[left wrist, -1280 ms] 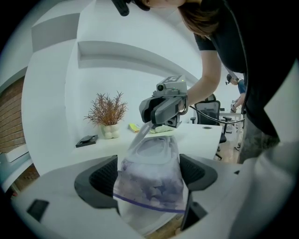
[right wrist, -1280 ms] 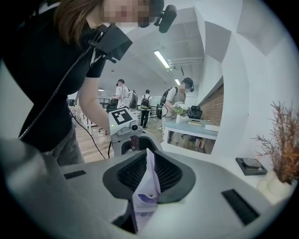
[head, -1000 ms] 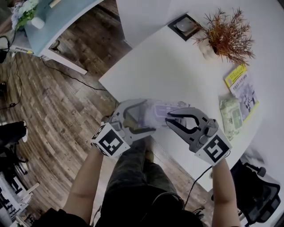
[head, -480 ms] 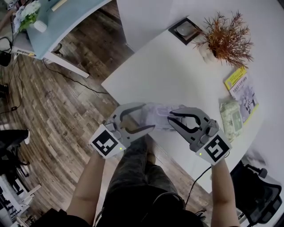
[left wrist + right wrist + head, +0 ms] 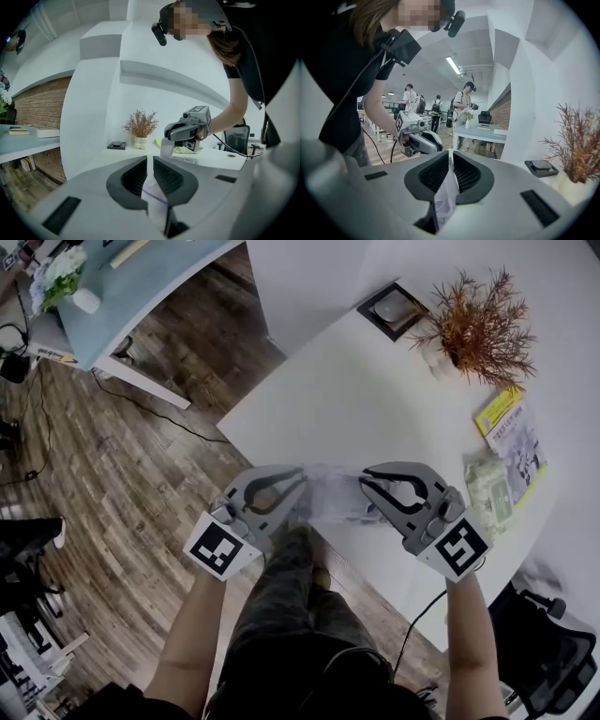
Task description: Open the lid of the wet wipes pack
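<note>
A pale lilac wet wipes pack (image 5: 330,493) hangs in the air over the near edge of the white table (image 5: 366,381), stretched between my two grippers. My left gripper (image 5: 302,487) pinches its left end and its jaws are closing. In the left gripper view the pack's thin edge (image 5: 154,199) is squeezed between the pads of the left gripper (image 5: 150,161). My right gripper (image 5: 365,486) grips the right end, its jaws also closing. The film (image 5: 447,192) is pressed between the pads of the right gripper (image 5: 451,157). The lid is hidden.
A second, greenish wipes pack (image 5: 489,488) lies at the table's right beside a yellow booklet (image 5: 511,427). A dried plant in a small pot (image 5: 478,320) and a dark square tray (image 5: 394,301) stand at the far side. An office chair (image 5: 544,634) is at lower right.
My left gripper's jaws went from wide open to closed on the pack's left end. The pack and both grippers shifted a little farther over the table.
</note>
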